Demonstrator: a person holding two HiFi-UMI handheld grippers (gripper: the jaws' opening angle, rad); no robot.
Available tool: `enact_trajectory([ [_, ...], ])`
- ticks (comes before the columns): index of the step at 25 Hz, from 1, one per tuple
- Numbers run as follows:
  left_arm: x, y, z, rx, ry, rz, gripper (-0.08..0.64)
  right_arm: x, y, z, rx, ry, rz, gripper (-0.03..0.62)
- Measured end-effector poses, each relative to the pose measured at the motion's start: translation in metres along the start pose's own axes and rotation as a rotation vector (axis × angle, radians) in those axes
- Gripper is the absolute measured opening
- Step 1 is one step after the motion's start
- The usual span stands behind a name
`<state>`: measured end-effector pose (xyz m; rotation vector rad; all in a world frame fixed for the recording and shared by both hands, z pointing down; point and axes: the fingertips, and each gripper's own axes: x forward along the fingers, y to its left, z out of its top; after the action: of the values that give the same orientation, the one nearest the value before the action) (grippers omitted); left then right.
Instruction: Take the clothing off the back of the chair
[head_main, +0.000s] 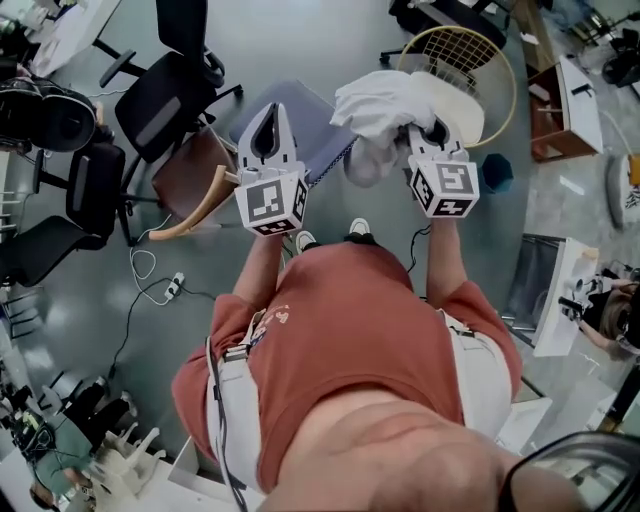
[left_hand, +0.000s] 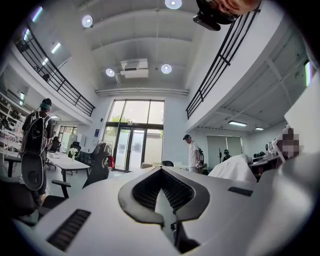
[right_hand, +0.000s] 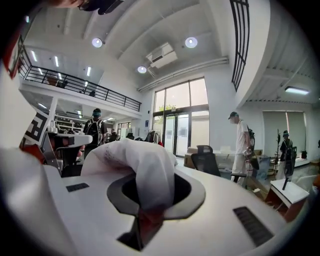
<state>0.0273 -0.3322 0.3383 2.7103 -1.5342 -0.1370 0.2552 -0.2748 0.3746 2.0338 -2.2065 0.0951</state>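
1. Count: two grippers, one piece of clothing, one brown chair, at least three black office chairs, one round wicker chair.
2. Left gripper: the fingers are pressed together with nothing between them. It sits roughly level.
3. Right gripper: the fingers pinch the white clothing, with a fold clamped right at the tips.
4. The clothing is bunched, not spread flat. In the head view its long axis runs sideways across the right fingertips toward the left gripper, and a greyish tail hangs just below the fingers.
5. In the right gripper view the cloth rises out of the pinch, arches over the fingers and falls to their left.
6. The brown chair with the curved wooden back lies left of the left fingers, apart from the clothing.
7. The black office chairs are further left of the left fingers.
8. The wicker chair lies beyond the right fingers, partly behind the clothing.
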Motion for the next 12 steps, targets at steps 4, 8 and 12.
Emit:
enact_trajectory([
  [4, 0.007, -0.002, 0.027, 0.010, -0.034, -0.013, 0.014, -0.009, -0.009, 0.044, -0.004, -0.093, -0.052, 0.066],
  [8, 0.016, -0.003, 0.057, 0.028, -0.083, -0.028, 0.014, -0.021, -0.017, 0.092, -0.021, -0.215, -0.107, 0.066],
  [12, 0.017, 0.002, 0.088, 0.053, -0.143, -0.021, 0.014, -0.040, -0.018, 0.140, -0.047, -0.367, -0.196, 0.066],
])
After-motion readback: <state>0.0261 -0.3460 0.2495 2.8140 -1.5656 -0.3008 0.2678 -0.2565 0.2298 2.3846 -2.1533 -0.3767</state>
